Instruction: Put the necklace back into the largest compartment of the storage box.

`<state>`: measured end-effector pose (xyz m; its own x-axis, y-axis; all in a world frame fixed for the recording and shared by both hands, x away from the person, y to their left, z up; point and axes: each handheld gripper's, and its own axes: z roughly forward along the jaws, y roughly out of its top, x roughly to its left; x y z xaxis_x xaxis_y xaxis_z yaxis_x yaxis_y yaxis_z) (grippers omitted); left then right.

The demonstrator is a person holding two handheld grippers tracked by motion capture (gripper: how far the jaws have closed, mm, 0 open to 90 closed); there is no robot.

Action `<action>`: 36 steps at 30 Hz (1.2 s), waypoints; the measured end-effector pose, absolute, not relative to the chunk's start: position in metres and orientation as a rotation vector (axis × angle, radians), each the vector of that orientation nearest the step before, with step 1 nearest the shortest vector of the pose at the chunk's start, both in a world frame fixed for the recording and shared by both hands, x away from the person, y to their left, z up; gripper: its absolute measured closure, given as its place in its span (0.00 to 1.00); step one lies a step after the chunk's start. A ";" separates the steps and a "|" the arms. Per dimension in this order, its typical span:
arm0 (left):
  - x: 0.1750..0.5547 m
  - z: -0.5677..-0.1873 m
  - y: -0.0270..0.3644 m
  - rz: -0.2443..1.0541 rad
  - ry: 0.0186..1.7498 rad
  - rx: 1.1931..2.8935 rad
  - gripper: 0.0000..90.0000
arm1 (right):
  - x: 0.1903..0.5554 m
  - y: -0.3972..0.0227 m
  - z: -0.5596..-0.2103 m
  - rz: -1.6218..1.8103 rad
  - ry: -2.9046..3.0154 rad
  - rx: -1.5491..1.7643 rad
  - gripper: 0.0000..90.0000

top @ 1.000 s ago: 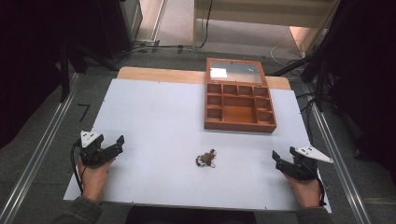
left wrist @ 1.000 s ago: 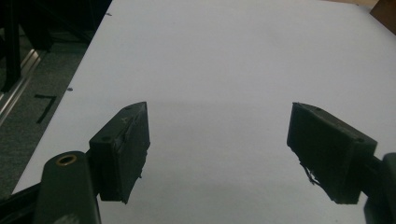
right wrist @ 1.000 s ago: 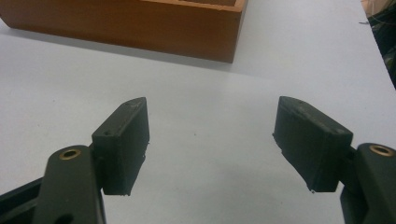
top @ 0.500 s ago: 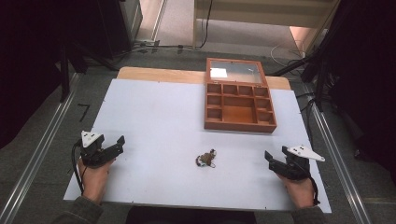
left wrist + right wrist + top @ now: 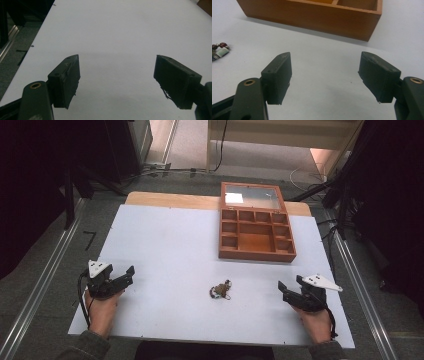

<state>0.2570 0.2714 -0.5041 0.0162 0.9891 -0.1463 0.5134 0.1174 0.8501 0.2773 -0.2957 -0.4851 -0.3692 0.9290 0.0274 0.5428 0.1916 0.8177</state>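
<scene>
In the lower middle of the high view, a small pile of beads [image 5: 220,291] lies between the wide-open left gripper [image 5: 129,274] and the wide-open right gripper [image 5: 283,291].

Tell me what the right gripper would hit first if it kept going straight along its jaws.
Probably the wooden box: the right gripper has bare table ahead, then the box's side wall.

The left gripper [image 5: 117,82] hangs over the bare white table [image 5: 117,32], its jaws wide apart with nothing between them. Dark floor [image 5: 15,50] lies left.
</scene>
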 end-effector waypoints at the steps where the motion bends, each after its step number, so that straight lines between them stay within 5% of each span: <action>1: 0.257 -0.504 0.271 0.761 1.606 1.502 0.24 | 0.277 -0.294 -0.485 1.061 1.995 1.372 0.27; 36: 0.258 -0.505 0.268 0.734 1.595 1.520 0.24 | 0.284 -0.257 -0.486 1.068 2.082 1.291 0.26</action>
